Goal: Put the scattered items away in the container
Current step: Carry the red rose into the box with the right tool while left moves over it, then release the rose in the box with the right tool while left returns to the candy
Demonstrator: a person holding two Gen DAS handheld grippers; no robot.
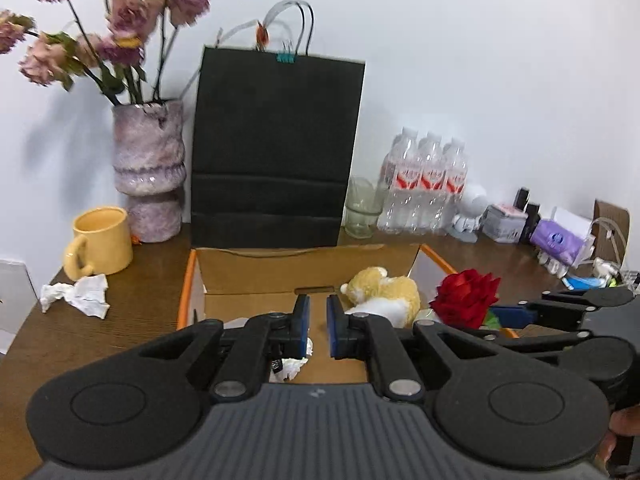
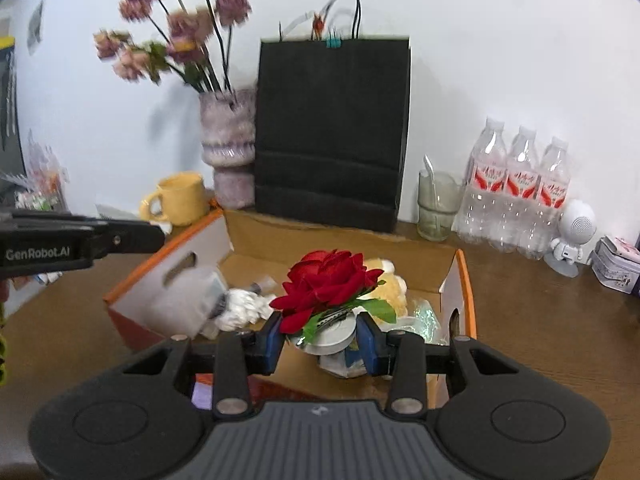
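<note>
An open cardboard box with orange edges (image 1: 248, 280) (image 2: 460, 276) sits mid-table. Inside lie a yellow and white plush toy (image 1: 384, 292) (image 2: 390, 280), a crumpled white tissue (image 2: 240, 308) and other small items. My right gripper (image 2: 320, 340) is shut on the stem of a red rose (image 2: 328, 280) and holds it over the box; the rose also shows in the left wrist view (image 1: 466, 298). My left gripper (image 1: 318, 326) hovers over the box's front, jaws a narrow gap apart, empty. A crumpled tissue (image 1: 78, 294) lies on the table left of the box.
Behind the box stand a black paper bag (image 1: 276, 148), a pink vase of dried flowers (image 1: 150, 168), a yellow mug (image 1: 102, 246), a glass cup (image 1: 362, 208) and packed water bottles (image 1: 424, 184). A white robot figure (image 2: 572, 236) and small packets stand at the right.
</note>
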